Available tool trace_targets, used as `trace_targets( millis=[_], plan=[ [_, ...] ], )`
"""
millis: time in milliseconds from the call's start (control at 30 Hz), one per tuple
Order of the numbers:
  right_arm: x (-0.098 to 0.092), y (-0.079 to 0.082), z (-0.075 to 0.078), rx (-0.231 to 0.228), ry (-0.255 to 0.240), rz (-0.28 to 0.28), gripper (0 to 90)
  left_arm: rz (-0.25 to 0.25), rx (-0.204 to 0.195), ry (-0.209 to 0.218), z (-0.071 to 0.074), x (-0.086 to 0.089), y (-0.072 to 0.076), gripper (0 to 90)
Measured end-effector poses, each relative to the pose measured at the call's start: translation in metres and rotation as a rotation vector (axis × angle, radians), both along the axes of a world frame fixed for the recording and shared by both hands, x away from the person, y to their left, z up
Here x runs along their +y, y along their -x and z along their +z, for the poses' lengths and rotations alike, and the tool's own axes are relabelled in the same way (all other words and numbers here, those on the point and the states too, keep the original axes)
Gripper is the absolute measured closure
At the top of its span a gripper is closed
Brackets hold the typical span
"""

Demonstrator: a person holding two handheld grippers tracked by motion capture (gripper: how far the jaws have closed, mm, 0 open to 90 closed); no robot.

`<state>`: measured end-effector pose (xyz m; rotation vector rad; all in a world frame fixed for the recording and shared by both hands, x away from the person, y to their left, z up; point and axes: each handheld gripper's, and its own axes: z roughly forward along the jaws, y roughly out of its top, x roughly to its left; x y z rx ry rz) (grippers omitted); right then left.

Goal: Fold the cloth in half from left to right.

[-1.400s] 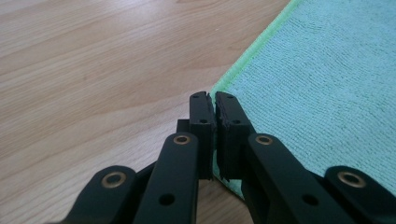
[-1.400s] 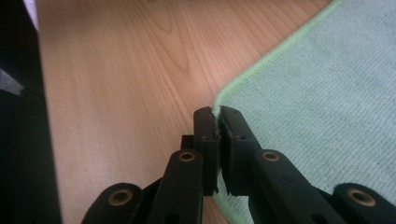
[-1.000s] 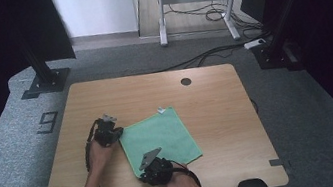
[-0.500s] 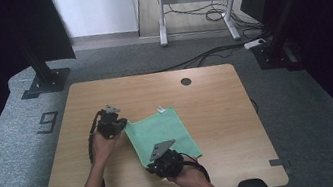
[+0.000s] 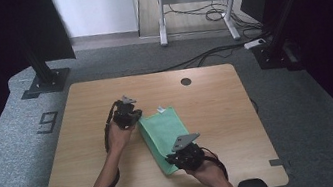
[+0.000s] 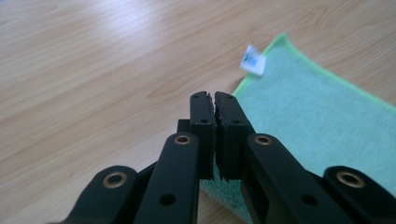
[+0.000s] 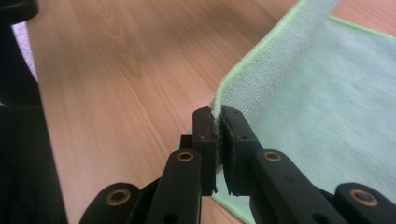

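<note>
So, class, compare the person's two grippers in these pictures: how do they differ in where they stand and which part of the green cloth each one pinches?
The left gripper pinches the green cloth at its far-left corner, near the white tag; the right gripper pinches the near corner, by the person. In the right gripper view the cloth's edge rises lifted from the jaws; in the left gripper view the cloth beyond the jaws lies flatter. Both are shut on the cloth above the wooden table.

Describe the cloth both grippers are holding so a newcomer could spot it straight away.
Start at the wooden table and look to its middle, between the two hand-held grippers. There lies the green cloth, part-folded, pinched by the left gripper and the right gripper. Its lighter green hem and small white label mark it out.
</note>
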<state>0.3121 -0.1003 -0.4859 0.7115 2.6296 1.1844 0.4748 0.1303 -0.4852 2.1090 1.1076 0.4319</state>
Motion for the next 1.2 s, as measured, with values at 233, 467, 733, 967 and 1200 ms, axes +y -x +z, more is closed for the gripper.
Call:
trace_targets(
  millis=[233, 467, 733, 967, 1200],
  plan=[
    [-0.025, -0.006, -0.006, 0.014, -0.011, -0.06, 84.2, -0.032, -0.015, -0.006, 0.002, -0.022, -0.008, 86.3],
    [-0.045, -0.008, -0.011, 0.023, -0.018, -0.106, 84.2, -0.067, -0.023, -0.031, 0.005, -0.043, -0.015, 86.2],
    [-0.057, -0.013, -0.018, 0.038, -0.016, -0.135, 84.1, -0.087, -0.015, -0.065, 0.001, -0.06, -0.023, 86.1],
    [-0.063, -0.015, -0.028, 0.058, 0.002, -0.152, 84.1, -0.094, -0.006, -0.078, -0.008, -0.072, -0.026, 86.0],
    [-0.067, -0.017, -0.032, 0.063, 0.016, -0.168, 83.4, -0.095, -0.005, -0.079, -0.013, -0.079, -0.031, 85.4]
  ],
)
